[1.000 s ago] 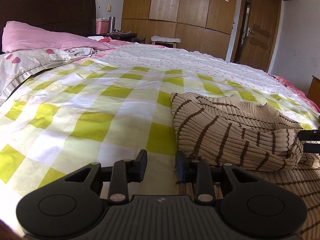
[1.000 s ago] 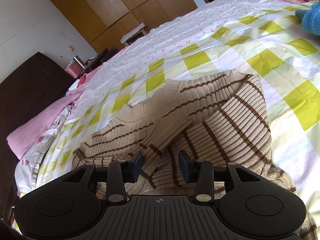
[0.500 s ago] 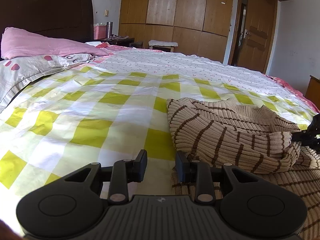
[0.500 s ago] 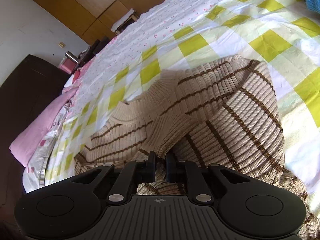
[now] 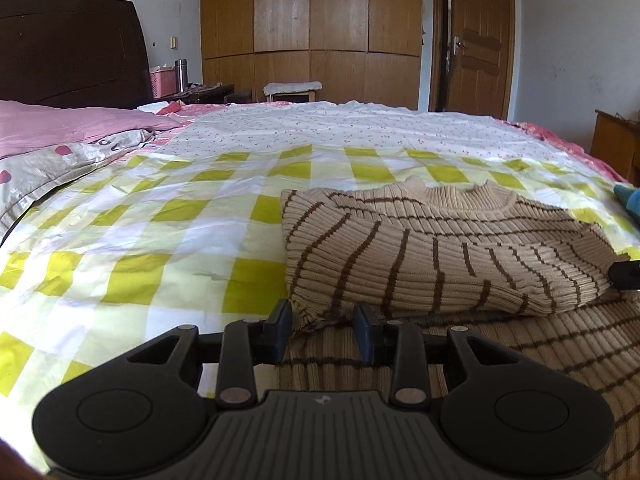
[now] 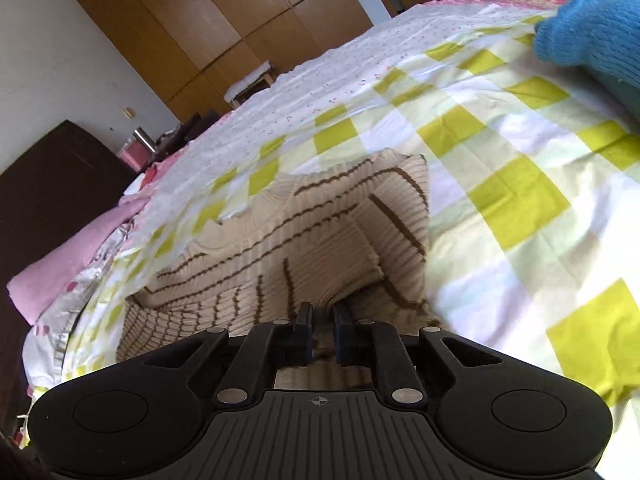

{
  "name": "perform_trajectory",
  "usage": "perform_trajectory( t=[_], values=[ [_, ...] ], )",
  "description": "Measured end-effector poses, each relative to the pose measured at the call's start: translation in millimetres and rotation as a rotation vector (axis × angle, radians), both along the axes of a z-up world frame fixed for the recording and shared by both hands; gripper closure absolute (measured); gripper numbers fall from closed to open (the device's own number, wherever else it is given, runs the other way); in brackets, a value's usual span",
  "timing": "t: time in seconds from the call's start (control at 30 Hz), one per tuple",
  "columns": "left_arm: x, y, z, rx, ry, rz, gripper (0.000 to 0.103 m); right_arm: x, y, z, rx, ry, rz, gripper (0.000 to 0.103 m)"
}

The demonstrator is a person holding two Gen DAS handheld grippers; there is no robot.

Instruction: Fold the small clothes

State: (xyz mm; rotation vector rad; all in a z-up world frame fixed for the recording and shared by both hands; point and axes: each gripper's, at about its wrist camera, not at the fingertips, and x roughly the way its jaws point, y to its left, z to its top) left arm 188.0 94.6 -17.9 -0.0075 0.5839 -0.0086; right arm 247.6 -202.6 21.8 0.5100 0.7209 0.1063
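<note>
Lying on the bed (image 5: pixel 168 216) is one striped sweater (image 5: pixel 432 256); left gripper (image 5: pixel 323 326) fingers stand parted around its near edge, right gripper (image 6: pixel 321 330) fingers pinch a fold. One blue garment (image 6: pixel 596 36) lies beyond the sweater.

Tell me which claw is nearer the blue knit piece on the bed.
Right. The right claw, pinching the striped sweater, has the blue knit piece ahead to its right. The left claw sits at the sweater's opposite edge.
</note>
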Motion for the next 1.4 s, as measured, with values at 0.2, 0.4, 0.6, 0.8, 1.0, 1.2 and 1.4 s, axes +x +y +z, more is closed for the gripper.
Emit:
perform_trajectory(
  t=[0.2,0.4,0.6,0.8,1.0,1.2,1.4],
  values=[
    [3.8,-18.5,10.5,0.025,-0.003,-0.027,0.063,8.1,-17.7,4.3,0.047,0.001,0.023,0.084],
    [18.3,-33.1,21.7,0.069,-0.009,-0.04,0.063,17.1,-21.1,-1.0,0.05,0.032,0.067,0.092],
    [30.0,-39.6,25.3,0.063,-0.017,-0.005,0.063,17.3,-23.9,25.0,0.054,-0.1,0.094,0.097],
    [40.8,-38.4,4.0,0.122,0.053,0.031,0.062,27.4,-22.6,5.2,-0.08,-0.02,0.083,0.095],
    [31.3,-34.1,17.2,0.121,0.041,0.048,0.062,24.2,-22.2,6.1,-0.136,-0.036,0.081,0.092],
    [14.3,-20.1,20.1,0.085,0.064,0.076,0.062,15.6,-26.0,20.1,-0.15,-0.071,0.059,0.091],
    [12.3,-24.5,14.8,0.117,0.101,0.08,0.062,12.9,-15.2,10.3,-0.216,-0.029,0.112,0.09]
  ],
)
